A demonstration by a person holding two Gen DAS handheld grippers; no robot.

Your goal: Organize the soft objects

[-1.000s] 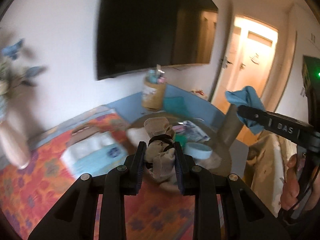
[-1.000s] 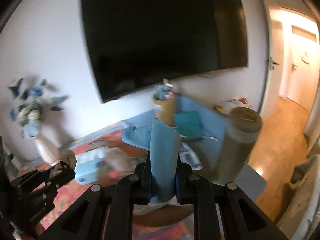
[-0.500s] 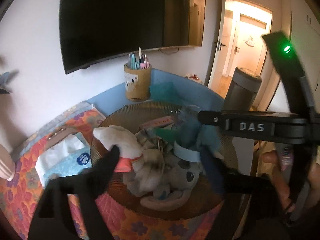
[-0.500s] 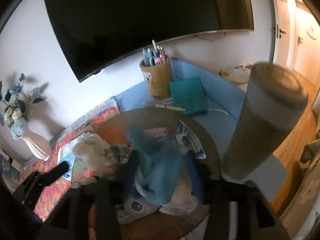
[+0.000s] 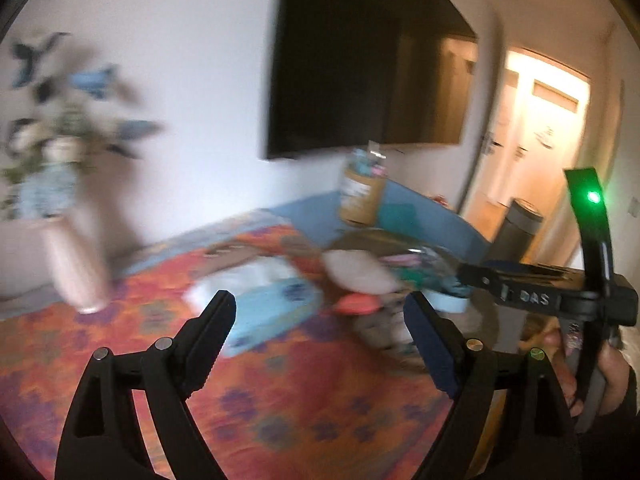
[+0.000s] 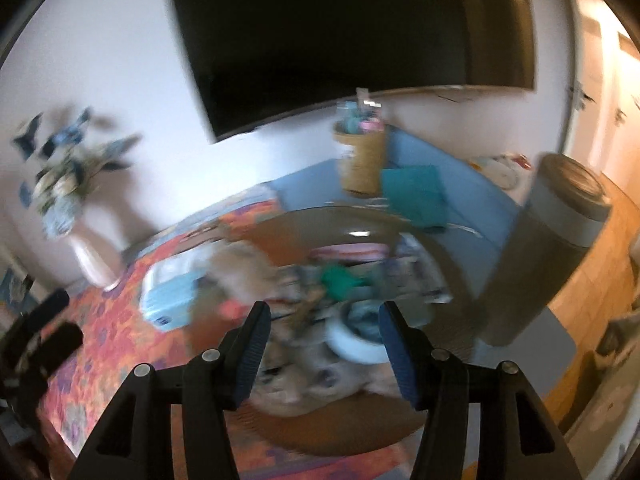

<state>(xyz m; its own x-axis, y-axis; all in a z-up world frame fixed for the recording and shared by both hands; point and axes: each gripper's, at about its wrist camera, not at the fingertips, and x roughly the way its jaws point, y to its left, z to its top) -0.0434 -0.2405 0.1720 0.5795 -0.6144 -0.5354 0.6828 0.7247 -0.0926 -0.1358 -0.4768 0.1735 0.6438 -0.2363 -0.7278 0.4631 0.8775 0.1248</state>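
**Now both claws stand open above the tray of soft things**

Plainly, the left claw (image 5: 316, 312) has its jaws spread wide with nothing between them; it hangs over the orange patterned cloth (image 5: 132, 344) on the surface. The heap of soft toys (image 5: 360, 280) lies beyond its right finger, on the round brown tray (image 6: 344, 224), apart from the claw. The right claw (image 6: 322, 320) is parted about half way and grips nothing; the soft pile sits directly under and ahead of it, a grey plush face (image 6: 304, 384) showing between the fingers and a pale blue ring-shaped piece (image 6: 352, 340) just beside the right finger, though blur hides whether anything touches.

Counted: two claws; one tray; one pack of tissues (image 5: 272, 304) left of the tray; one pen holder (image 6: 362, 160) by the wall; one teal cloth (image 6: 412, 192) beside it; one vase of flowers (image 5: 72, 256); one tall grey cylinder (image 6: 552, 248) at the right; one dark screen (image 6: 360, 32) on the wall. The separate soft toys are too smeared to count.
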